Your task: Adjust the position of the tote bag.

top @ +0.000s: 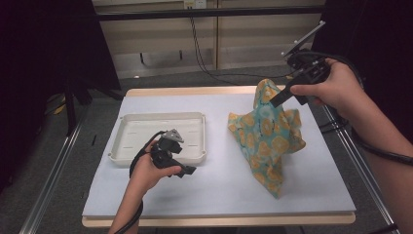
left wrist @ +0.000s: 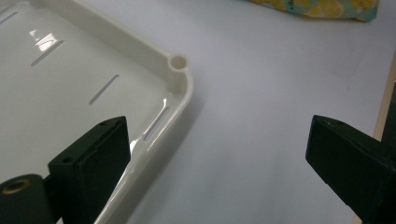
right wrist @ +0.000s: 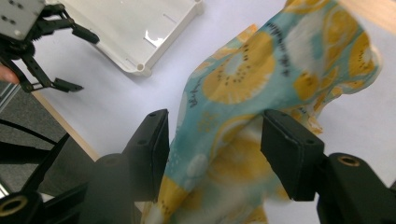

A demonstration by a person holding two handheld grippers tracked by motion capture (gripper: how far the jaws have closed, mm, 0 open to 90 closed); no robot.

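**White-topped table, tray at left, cloth at right**

The table has a pale white top with a light wooden edge showing along its near and far sides. A cream tray lies flat at centre left of the frame. A teal cloth with orange citrus print rests at centre right, its upper part raised

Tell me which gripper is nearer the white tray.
Left. The left gripper hovers just off the white tray's near corner; the right gripper is raised across the table at the cloth.
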